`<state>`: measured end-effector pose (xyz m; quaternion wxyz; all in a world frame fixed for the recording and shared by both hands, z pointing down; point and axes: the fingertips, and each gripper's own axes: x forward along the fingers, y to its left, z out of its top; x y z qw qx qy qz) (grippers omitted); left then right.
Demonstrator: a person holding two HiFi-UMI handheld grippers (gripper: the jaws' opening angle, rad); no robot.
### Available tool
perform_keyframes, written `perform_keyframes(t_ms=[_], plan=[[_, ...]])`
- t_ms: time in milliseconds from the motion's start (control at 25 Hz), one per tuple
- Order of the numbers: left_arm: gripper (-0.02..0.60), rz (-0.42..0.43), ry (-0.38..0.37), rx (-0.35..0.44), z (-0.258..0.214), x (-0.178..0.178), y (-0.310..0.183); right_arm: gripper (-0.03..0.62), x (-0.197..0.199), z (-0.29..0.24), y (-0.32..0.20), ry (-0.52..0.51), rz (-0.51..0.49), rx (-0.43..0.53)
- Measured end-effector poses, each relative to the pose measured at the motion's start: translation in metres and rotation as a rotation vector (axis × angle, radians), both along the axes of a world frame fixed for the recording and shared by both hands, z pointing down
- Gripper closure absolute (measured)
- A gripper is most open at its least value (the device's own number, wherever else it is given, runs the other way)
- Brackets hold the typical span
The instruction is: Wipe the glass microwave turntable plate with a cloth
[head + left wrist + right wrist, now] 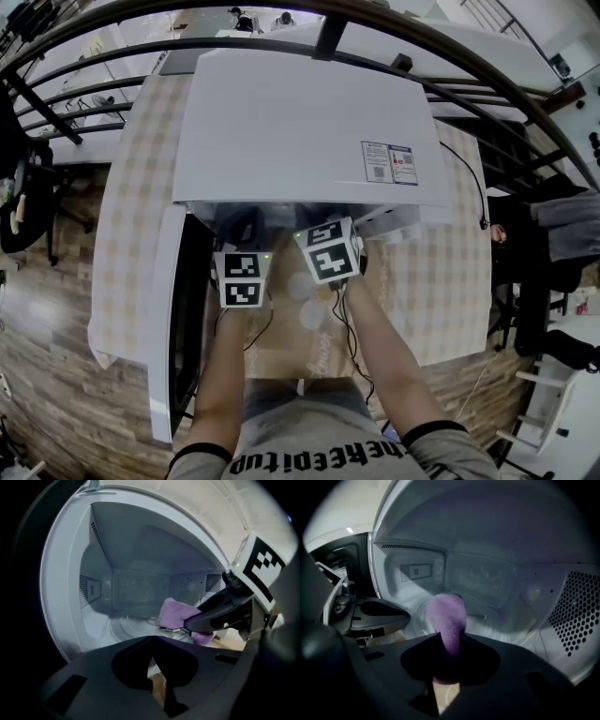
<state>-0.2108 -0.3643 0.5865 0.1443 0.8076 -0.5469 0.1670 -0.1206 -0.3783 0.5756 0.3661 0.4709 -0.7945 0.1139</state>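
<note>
The glass turntable plate [127, 624] lies on the floor of the open white microwave [300, 122]; in the right gripper view the plate [492, 620] shows as ribbed glass past the jaws. A purple cloth [447, 616] is pinched in my right gripper [449, 644], and its free end hangs over the plate's near part. In the left gripper view the cloth [174, 613] sticks out of the right gripper [191, 623]. My left gripper [151, 644] sits at the oven mouth, jaws together with nothing between them. Both marker cubes [242, 278] [328, 251] are at the opening; the fingertips are hidden under the oven top.
The microwave door [167, 319] stands open to the left, beside my left arm. The oven sits on a table with a checked cloth [141, 234]. A brown sheet [300, 352] lies at the table's front edge. Perforated vents [576, 606] line the cavity's right wall.
</note>
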Motion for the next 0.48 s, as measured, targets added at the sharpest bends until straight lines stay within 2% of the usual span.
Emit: perform_keyframes(t_ms=[320,480], plan=[[0.572,-0.003,0.004,0.0,0.0,-0.001,-0.001,0.499,-0.024,-0.001,0.015,-0.087,-0.066,-0.037],[0.572,0.01,0.003,0.004,-0.001,0.002,0.0,0.497,-0.014,-0.007,0.014,-0.146,-0.007,-0.042]])
